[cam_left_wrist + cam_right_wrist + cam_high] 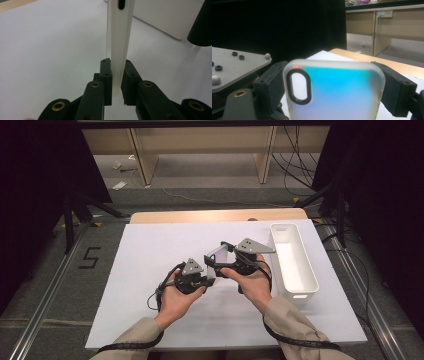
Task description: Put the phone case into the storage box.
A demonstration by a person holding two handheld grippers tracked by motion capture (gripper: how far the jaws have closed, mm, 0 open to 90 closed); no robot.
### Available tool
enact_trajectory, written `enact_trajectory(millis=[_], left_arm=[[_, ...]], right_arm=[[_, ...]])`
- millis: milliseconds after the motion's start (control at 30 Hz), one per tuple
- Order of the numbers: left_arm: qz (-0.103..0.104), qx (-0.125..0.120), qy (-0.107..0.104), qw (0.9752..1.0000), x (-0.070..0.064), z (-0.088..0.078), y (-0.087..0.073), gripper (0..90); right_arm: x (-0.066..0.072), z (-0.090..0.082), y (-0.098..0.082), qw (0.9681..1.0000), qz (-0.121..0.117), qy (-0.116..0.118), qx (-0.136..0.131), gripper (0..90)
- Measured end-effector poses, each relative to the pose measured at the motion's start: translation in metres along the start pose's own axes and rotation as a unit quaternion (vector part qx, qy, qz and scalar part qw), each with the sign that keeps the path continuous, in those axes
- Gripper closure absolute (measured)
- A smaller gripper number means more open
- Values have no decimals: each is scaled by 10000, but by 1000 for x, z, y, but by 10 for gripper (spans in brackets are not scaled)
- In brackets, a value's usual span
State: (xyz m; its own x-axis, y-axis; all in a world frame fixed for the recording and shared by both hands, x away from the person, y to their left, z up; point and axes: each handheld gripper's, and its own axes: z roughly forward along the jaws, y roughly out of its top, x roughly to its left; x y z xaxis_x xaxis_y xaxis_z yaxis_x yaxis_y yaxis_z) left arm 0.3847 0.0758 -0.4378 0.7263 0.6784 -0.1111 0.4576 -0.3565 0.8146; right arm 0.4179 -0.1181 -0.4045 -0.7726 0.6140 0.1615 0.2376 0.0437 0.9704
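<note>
Phone case [218, 255] handling is the work in hand, and we go view by view.

High view: we see the left hand-held gripper [209, 281] and the right hand-held gripper [220, 251] meeting near the centre of the white surface [150, 270], with the case raised between them. A white bin [294, 262] lies at about 3 o'clock from the hands, just beside the right one. We judge that the two-point hold keeps the case clear of the surface so that it can be turned or passed across.

Left gripper view: we look along the case's thin edge [117, 50], which rises upright between the jaws. The left hand-held gripper is pressed together on that edge, pinching it near its lower end. We judge this narrow grip to be the anchor: it fixes the case on edge and leaves its broad faces free.

Right gripper view: the frosted back of the case [337, 92], with its oval camera opening [300, 86] at 9 o'clock, stands between the right hand-held gripper's jaws. These sit spread wide, one at each long side of the case; we cannot tell whether the pads press on it. We judge that this span steadies the case across its width.
</note>
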Motion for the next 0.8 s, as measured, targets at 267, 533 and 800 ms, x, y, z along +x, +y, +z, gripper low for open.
enact_trajectory(millis=[267,533,800], left_arm=[[85,-83,6,9999,1,1,-1,798],[204,-146,-24,9997,2,1,-1,675],[308,-388,-122,9987,2,0,0,285]], right_arm=[[0,-1,0,10000,-21,-12,-20,185],[-2,-3,3,10000,3,-16,-50,186],[-5,-7,7,9999,10,-85,-103,186]])
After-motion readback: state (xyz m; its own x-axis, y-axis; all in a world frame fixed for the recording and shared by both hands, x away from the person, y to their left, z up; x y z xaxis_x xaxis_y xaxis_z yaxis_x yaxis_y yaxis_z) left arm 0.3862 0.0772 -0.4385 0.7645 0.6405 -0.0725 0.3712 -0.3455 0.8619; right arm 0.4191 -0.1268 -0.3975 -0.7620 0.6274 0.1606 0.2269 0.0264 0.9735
